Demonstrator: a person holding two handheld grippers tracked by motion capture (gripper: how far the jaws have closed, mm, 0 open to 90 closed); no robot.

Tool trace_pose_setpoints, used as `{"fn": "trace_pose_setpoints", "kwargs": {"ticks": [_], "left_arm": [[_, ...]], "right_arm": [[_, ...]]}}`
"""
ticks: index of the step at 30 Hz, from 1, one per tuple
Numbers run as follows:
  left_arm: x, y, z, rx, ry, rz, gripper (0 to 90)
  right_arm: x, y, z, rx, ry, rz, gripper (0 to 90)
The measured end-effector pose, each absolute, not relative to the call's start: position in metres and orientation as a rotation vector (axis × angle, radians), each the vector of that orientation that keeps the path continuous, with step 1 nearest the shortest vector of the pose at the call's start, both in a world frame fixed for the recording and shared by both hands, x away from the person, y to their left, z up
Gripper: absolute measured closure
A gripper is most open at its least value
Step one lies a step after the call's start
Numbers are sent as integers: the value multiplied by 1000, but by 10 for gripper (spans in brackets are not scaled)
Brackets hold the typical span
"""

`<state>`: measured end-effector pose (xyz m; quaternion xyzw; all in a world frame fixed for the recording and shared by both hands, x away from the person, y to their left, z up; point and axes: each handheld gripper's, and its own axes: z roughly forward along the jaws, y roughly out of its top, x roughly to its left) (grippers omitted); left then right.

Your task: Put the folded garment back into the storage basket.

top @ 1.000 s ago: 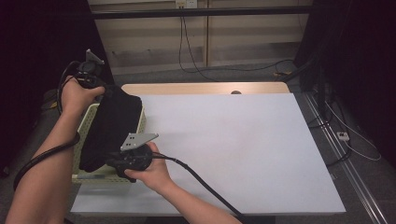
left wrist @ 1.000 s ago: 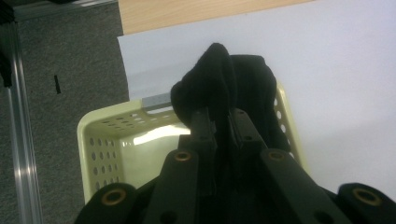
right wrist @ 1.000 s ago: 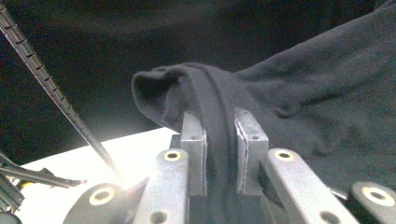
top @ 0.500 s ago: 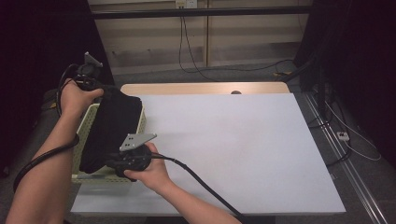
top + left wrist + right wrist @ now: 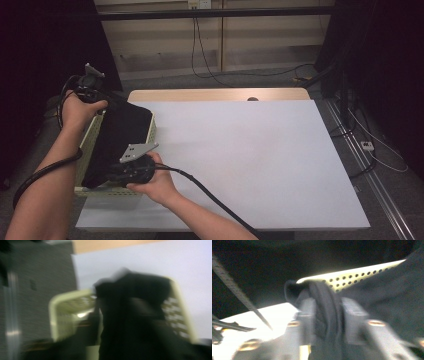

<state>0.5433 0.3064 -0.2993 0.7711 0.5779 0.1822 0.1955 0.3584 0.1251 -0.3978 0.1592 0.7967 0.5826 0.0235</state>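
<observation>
A black cloth (image 5: 120,135) lies draped over a pale yellow-green perforated basket (image 5: 87,135) at the table's left edge. My left gripper (image 5: 110,99) is at the basket's far end, and the cloth's far edge runs up into its jaws. In the blurred left gripper view the cloth (image 5: 135,320) hangs close over the basket rim (image 5: 67,296). My right gripper (image 5: 109,175) is at the basket's near end. In the right gripper view, my right gripper (image 5: 325,317) is shut on a thick fold of the cloth (image 5: 387,302), with the basket wall (image 5: 362,273) behind.
A white table (image 5: 250,160) stretches to the right of the basket, with a wooden strip (image 5: 215,95) along its far edge. Dark floor and curtains lie to the left, and cables trail on the floor at the far right (image 5: 370,145).
The left gripper has dropped a little and the right gripper has shifted slightly left. The cloth sits a bit lower over the basket.
</observation>
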Motion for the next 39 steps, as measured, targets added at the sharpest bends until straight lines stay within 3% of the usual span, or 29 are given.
{"fn": "trace_pose_setpoints", "kwargs": {"ticks": [1, 4, 10, 26, 36, 39], "left_arm": [[543, 309, -301, 2150, 1628, 519, 270], [542, 314, -306, 2148, 1625, 495, 268], [536, 315, -315, 2163, 1599, 450, 231], [523, 312, -344, 2157, 1583, 386, 223], [519, 309, -356, 2161, 1557, 379, 224], [517, 308, -360, 2164, 1542, 385, 287]], "right_arm": [[358, 126, -397, 479, 2466, 1800, 531], [355, 122, -392, 492, 2478, 1783, 402], [356, 98, -382, 532, 2460, 1716, 322], [360, 11, -388, 666, 2425, 1549, 280], [360, -22, -403, 737, 2449, 1443, 268], [360, -30, -407, 763, 2449, 1430, 269]]}}
